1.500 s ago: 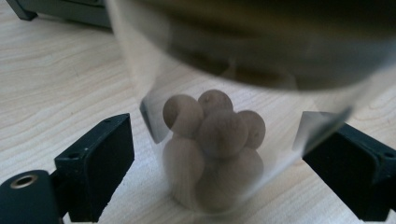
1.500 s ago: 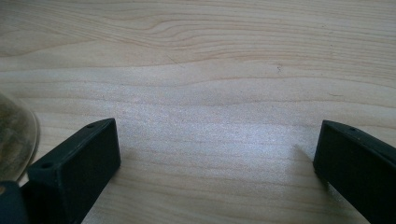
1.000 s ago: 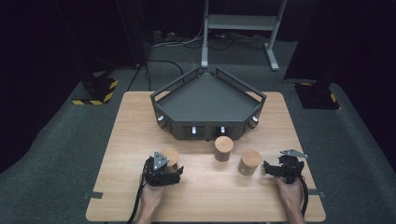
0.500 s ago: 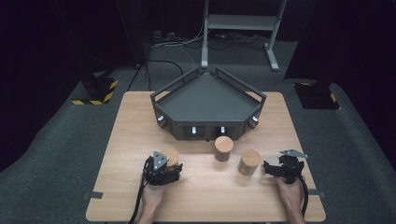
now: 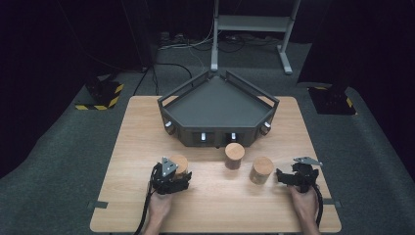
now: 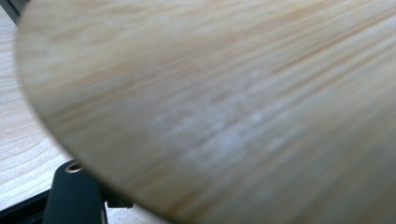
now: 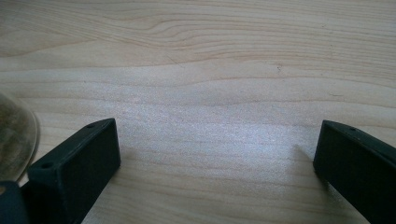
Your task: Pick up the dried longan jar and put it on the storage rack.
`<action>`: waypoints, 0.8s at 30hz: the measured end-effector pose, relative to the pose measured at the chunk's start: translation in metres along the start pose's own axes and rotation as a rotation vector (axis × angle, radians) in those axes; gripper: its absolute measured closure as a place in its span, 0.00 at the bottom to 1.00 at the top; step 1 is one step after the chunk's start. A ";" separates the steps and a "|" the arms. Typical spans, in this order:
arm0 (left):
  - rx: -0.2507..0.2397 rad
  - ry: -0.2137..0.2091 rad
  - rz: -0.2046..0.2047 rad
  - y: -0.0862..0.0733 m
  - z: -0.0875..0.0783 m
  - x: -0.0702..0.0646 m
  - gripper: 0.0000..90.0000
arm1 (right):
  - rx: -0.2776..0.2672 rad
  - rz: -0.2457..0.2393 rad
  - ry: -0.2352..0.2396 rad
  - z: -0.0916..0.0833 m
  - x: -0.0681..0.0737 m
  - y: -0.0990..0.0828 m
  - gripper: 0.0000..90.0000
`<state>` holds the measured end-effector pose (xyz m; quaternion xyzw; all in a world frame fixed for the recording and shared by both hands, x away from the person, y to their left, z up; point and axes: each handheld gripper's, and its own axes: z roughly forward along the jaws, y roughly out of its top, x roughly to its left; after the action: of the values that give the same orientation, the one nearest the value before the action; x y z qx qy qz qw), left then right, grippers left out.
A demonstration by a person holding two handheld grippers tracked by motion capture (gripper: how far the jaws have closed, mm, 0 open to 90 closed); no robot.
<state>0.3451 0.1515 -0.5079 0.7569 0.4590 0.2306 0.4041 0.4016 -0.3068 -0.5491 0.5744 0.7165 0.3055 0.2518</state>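
Left claw (image 5: 177,172) clamped on wooden-lidded jar (image 5: 179,164) | its lid (image 6: 224,107) fills own view | right claw (image 7: 217,158) wide open, holding nothing

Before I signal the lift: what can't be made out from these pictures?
- Left gripper pads on the left jar: high view, hidden under the gripper's grey plate; left gripper view, the blurred wooden lid covers them.
- Jar contents: lids and distance hide them.
- Right jar: right gripper view, cut off at the left edge.
- Lights on the dark tray front: too small.
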 end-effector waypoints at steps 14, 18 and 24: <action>-0.012 -0.033 0.019 0.034 -0.016 0.000 0.29 | 0.001 0.001 0.000 0.000 0.000 0.000 0.00; -0.020 -0.048 0.015 0.047 -0.020 0.001 0.29 | 0.001 0.001 0.000 0.000 0.000 0.000 0.00; -0.027 -0.078 0.011 0.062 -0.023 0.000 0.29 | 0.000 0.001 0.000 0.000 0.000 0.000 0.00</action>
<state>0.3600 0.1451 -0.4438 0.7623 0.4356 0.2092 0.4305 0.4016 -0.3067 -0.5491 0.5749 0.7162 0.3054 0.2516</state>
